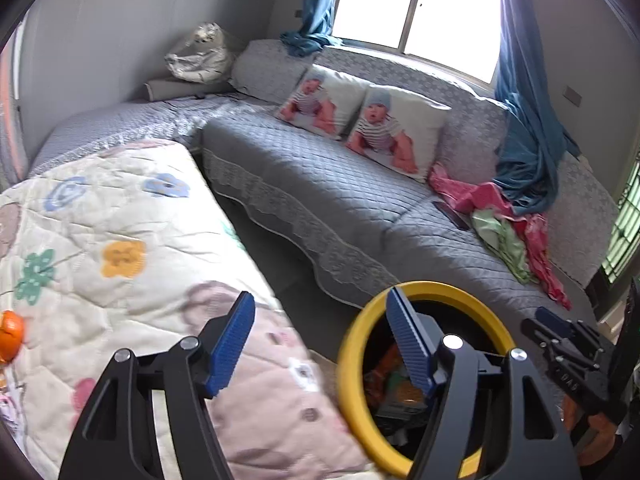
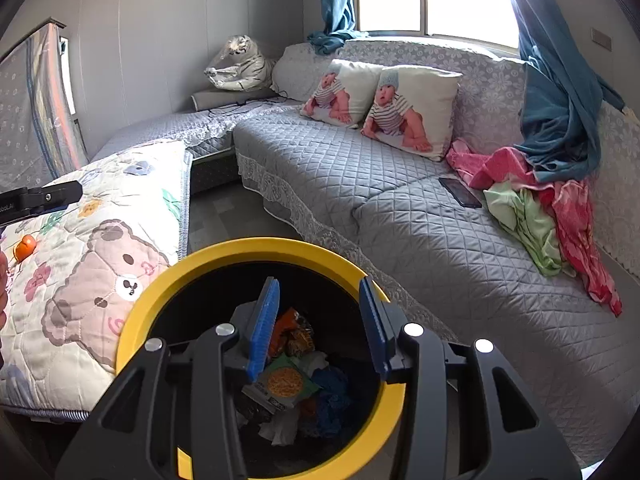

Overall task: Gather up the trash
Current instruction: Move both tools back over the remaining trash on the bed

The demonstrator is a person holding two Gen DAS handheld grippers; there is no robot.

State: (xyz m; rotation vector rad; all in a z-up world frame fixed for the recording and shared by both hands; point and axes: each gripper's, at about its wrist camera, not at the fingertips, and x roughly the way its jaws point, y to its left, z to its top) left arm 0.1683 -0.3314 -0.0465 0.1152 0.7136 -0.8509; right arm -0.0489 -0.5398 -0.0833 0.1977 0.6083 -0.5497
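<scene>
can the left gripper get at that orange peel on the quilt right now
Probably yes. The left gripper is open and empty, and the orange peel lies bare on the quilt with nothing on or around it.

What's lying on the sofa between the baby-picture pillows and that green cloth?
A dark phone lies flat on the grey sofa cover, beside the pink cloth. The right wrist view shows it best.
</scene>
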